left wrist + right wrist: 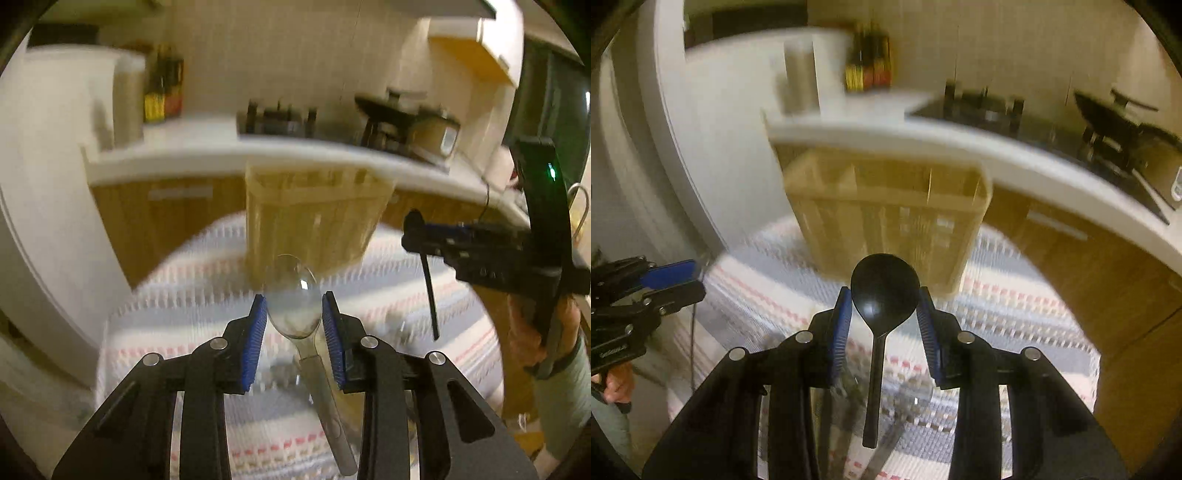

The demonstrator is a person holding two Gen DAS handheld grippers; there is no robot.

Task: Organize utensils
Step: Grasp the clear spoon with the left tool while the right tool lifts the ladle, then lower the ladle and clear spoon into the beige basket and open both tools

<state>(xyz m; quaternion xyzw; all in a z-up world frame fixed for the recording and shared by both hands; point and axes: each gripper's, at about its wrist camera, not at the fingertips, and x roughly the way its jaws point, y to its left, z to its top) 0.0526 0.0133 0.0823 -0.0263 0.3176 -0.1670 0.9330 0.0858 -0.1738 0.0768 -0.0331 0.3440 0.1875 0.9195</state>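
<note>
A clear plastic spoon [293,306] is pinched by its bowl between the blue pads of the left gripper [294,317], handle hanging down toward the camera. A black spoon [884,291] is clamped the same way in the right gripper [885,314]. Both are held above a striped cloth [1015,306], just before a slatted beige utensil holder [886,214] with dividers. Background is blurred: white counter [221,155], stove [997,110].
</note>
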